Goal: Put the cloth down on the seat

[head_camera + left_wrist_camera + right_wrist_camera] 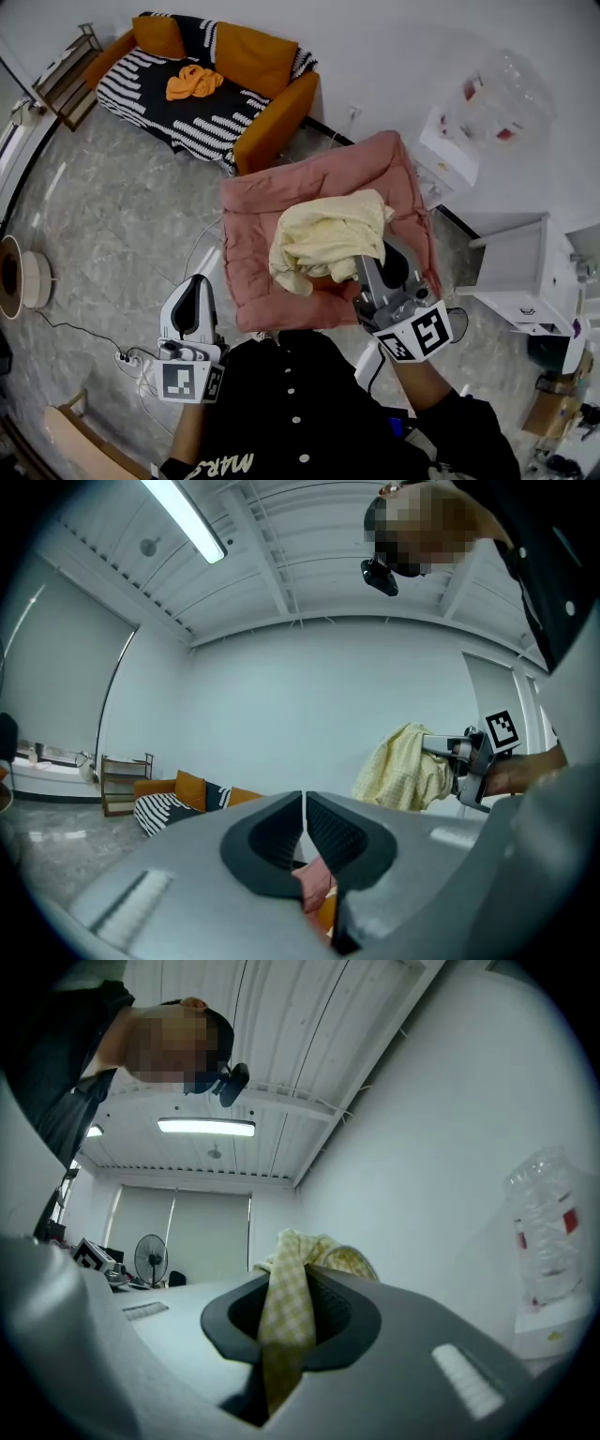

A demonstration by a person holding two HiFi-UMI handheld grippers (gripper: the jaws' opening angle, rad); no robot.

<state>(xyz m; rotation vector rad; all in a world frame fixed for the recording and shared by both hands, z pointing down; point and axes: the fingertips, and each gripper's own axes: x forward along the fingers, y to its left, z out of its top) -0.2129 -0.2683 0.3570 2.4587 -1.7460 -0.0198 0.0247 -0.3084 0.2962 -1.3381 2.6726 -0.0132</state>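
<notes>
A pale yellow checked cloth (pixel 323 239) hangs bunched over the pink cushioned seat (pixel 258 211), held up by my right gripper (pixel 368 269), which is shut on it. In the right gripper view a strip of the cloth (pixel 286 1312) runs between the closed jaws. The left gripper view shows the same cloth (pixel 405 769) hanging from the right gripper (pixel 433 750) at the right. My left gripper (pixel 195 302) is low at the left of the seat, over the floor, shut with nothing in it; its jaws (pixel 304 829) meet in a thin line.
An orange sofa (pixel 267 70) with a striped black-and-white cover and an orange cloth (pixel 192 82) stands at the back left. A water dispenser (pixel 487 103) and a white cabinet (pixel 525 272) are to the right. A power strip with cable (pixel 127 358) lies on the marble floor.
</notes>
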